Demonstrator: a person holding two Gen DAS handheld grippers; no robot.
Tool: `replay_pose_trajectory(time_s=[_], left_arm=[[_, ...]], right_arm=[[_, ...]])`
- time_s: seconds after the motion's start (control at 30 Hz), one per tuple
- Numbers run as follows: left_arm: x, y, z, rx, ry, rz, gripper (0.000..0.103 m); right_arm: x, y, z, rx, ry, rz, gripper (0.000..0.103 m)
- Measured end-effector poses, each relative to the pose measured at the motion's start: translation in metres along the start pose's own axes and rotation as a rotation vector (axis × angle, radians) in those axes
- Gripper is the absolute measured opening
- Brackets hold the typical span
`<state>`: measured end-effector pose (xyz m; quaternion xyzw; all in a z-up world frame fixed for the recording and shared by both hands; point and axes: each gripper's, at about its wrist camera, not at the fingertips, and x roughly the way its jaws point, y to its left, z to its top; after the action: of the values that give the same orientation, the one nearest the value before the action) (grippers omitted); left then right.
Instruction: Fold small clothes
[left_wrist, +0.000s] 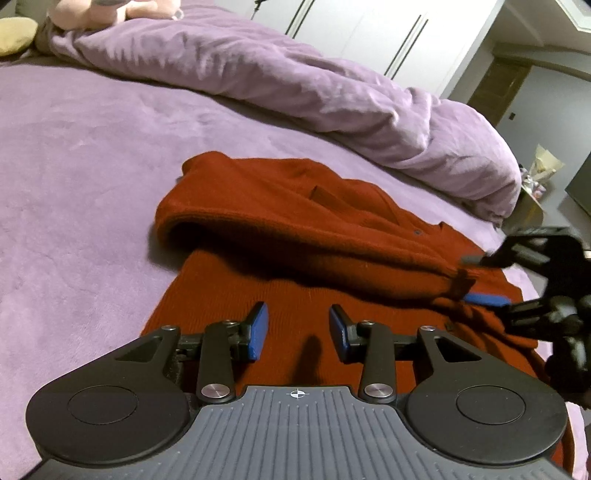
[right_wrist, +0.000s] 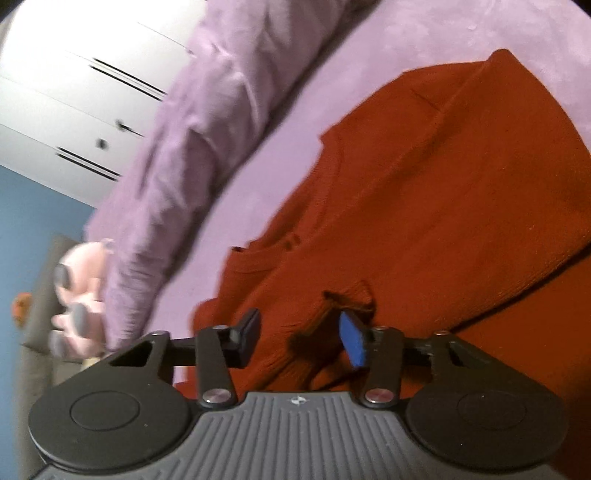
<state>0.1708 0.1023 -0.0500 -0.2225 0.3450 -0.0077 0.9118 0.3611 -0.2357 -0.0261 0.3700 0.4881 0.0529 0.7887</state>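
A dark red knitted cardigan (left_wrist: 295, 229) lies on the purple bed, partly folded over itself, with a sleeve laid across its body. My left gripper (left_wrist: 298, 332) is open and empty, hovering just above the cardigan's near hem. My right gripper (left_wrist: 476, 284) shows at the right of the left wrist view, at the sleeve cuff. In the right wrist view the cardigan (right_wrist: 461, 177) fills the right side, and my right gripper (right_wrist: 299, 336) is open with the ribbed cuff (right_wrist: 347, 295) lying between its fingers, not pinched.
A rumpled purple duvet (left_wrist: 295, 85) is heaped along the far side of the bed (left_wrist: 74, 166). A pink plush toy (right_wrist: 79, 291) and a yellow cushion (left_wrist: 14, 35) lie near the headboard. White wardrobe doors (left_wrist: 388, 33) stand beyond the bed.
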Motion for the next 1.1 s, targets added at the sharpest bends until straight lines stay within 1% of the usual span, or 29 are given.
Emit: replay_pose_trajectory(time_s=[0.03, 0.07, 0.1, 0.13, 0.17, 0.2, 0.23, 0.27, 0.3, 0.33, 0.37, 0.4, 0.43, 0.47, 0.53, 0.57, 0.6, 0.63, 0.67, 0.7, 0.73, 0.77, 0.8, 0.83, 0.87, 0.93, 1.03, 1.07, 1.1], left_arm=[[-0.001, 0.001, 0.0, -0.001, 0.003, -0.004, 0.041], [-0.001, 0.002, 0.0, 0.0, 0.006, -0.006, 0.041], [-0.002, 0.002, 0.001, 0.001, 0.01, -0.008, 0.041], [-0.002, 0.003, 0.001, 0.001, 0.013, -0.01, 0.041], [-0.003, 0.004, 0.002, -0.001, 0.016, -0.013, 0.042], [-0.004, 0.004, 0.002, -0.003, 0.02, -0.014, 0.042], [-0.005, 0.004, 0.003, -0.006, 0.022, -0.015, 0.043], [-0.007, 0.004, 0.004, -0.009, 0.019, -0.017, 0.046], [-0.008, 0.004, 0.006, -0.012, 0.014, -0.018, 0.049], [-0.008, 0.004, 0.006, -0.015, 0.01, -0.016, 0.051], [-0.008, 0.003, 0.007, -0.018, 0.007, -0.013, 0.052], [-0.008, 0.003, 0.008, -0.019, 0.007, -0.012, 0.053], [-0.007, 0.002, 0.008, -0.018, 0.011, -0.012, 0.054], [-0.006, 0.002, 0.008, -0.016, 0.013, -0.008, 0.054], [-0.004, -0.001, 0.008, -0.003, 0.016, 0.0, 0.054], [-0.004, -0.003, 0.007, 0.003, 0.016, 0.006, 0.054], [-0.003, -0.005, 0.007, 0.011, 0.016, 0.013, 0.054], [-0.003, -0.006, 0.008, 0.018, 0.019, 0.018, 0.055], [-0.003, -0.007, 0.008, 0.026, 0.022, 0.02, 0.055], [-0.003, -0.008, 0.008, 0.028, 0.024, 0.024, 0.056], [-0.003, -0.008, 0.009, 0.025, 0.027, 0.028, 0.056], [-0.003, -0.008, 0.01, 0.019, 0.03, 0.029, 0.055], [-0.003, -0.008, 0.01, 0.01, 0.031, 0.032, 0.056], [-0.003, -0.008, 0.011, 0.001, 0.032, 0.035, 0.056], [-0.003, -0.008, 0.011, -0.005, 0.034, 0.034, 0.056], [-0.004, -0.007, 0.011, -0.003, 0.04, 0.034, 0.056], [-0.004, -0.009, 0.009, 0.027, 0.043, 0.033, 0.057], [-0.004, -0.01, 0.009, 0.033, 0.044, 0.035, 0.057], [-0.003, -0.011, 0.009, 0.039, 0.045, 0.035, 0.058]], right_arm=[[0.006, 0.0, 0.0, 0.013, 0.019, -0.041, 0.039], [0.011, -0.002, -0.001, 0.026, 0.034, -0.054, 0.032], [0.014, -0.004, -0.001, 0.037, 0.042, -0.061, 0.02], [0.015, -0.005, -0.001, 0.033, 0.041, -0.068, 0.013], [0.015, -0.005, -0.001, 0.02, 0.034, -0.059, 0.008], [0.011, -0.005, -0.002, 0.008, 0.025, -0.033, 0.008], [0.005, -0.005, -0.001, 0.0, 0.008, 0.014, 0.007], [-0.006, -0.005, 0.002, -0.007, -0.024, 0.102, 0.007], [-0.021, -0.005, 0.005, -0.006, -0.071, 0.222, 0.007], [-0.034, -0.006, 0.008, -0.009, -0.114, 0.319, 0.007], [-0.048, -0.008, 0.01, -0.03, -0.17, 0.396, 0.007], [-0.061, -0.01, 0.012, -0.074, -0.233, 0.439, 0.006], [-0.072, -0.013, 0.013, -0.128, -0.292, 0.44, 0.006], [-0.077, -0.017, 0.015, -0.178, -0.33, 0.387, 0.005], [-0.072, -0.027, 0.022, -0.248, -0.343, 0.207, 0.004], [-0.066, -0.036, 0.025, -0.257, -0.332, 0.117, 0.004], [-0.059, -0.047, 0.029, -0.244, -0.304, 0.079, 0.004], [-0.051, -0.058, 0.033, -0.214, -0.247, 0.049, 0.004], [-0.045, -0.066, 0.035, -0.18, -0.202, 0.019, 0.007], [-0.041, -0.074, 0.035, -0.143, -0.173, 0.014, 0.009], [-0.038, -0.078, 0.034, -0.119, -0.153, 0.056, 0.01], [-0.036, -0.081, 0.031, -0.094, -0.129, 0.094, 0.016], [-0.033, -0.083, 0.029, -0.068, -0.107, 0.126, 0.04], [-0.028, -0.083, 0.027, -0.043, -0.089, 0.158, 0.052], [-0.025, -0.081, 0.025, -0.03, -0.083, 0.193, 0.059], [-0.018, -0.074, 0.025, 0.004, -0.06, 0.215, 0.059], [-0.007, -0.071, 0.023, 0.07, -0.022, 0.198, 0.056], [-0.004, -0.068, 0.023, 0.067, -0.016, 0.18, 0.048], [0.0, -0.062, 0.021, 0.053, -0.01, 0.144, 0.036]])
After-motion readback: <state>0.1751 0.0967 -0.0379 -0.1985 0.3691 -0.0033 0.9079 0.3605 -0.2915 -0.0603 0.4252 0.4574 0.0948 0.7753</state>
